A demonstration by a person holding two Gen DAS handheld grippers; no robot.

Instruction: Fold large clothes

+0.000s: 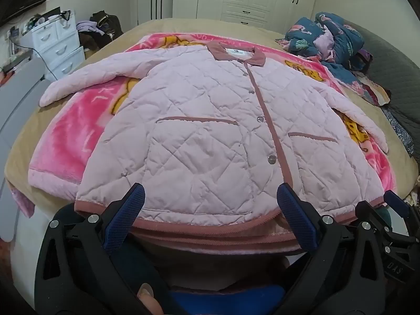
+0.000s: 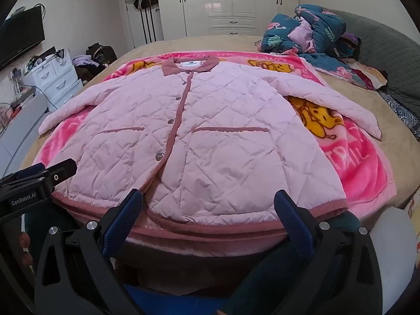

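- While the pink quilted jacket is lying flat, buttoned and face up on the pink cartoon blanket over the bed, we are holding both tools just short of its hem.
- The left tool is standing with fingers spread, pinching nothing; the right tool is likewise spread and empty, and neither is touching cloth.
- We are judging the step in hand to be the first fold, not yet begun.
- To do it well, we are planning to pinch hem and shoulder on one side together, catching both layers, since the padding is looking bulky and springy.
- We are advising bringing each sleeve across the body before folding the length, keeping the edges parallel to the placket.
- Counting: one jacket, two sleeves, both spread outward, two trimmed pockets, one collar.
- Buttons showing: four in the right wrist view; a fifth near the collar is too small to confirm.
- Also one bedding heap, one white drawer unit.
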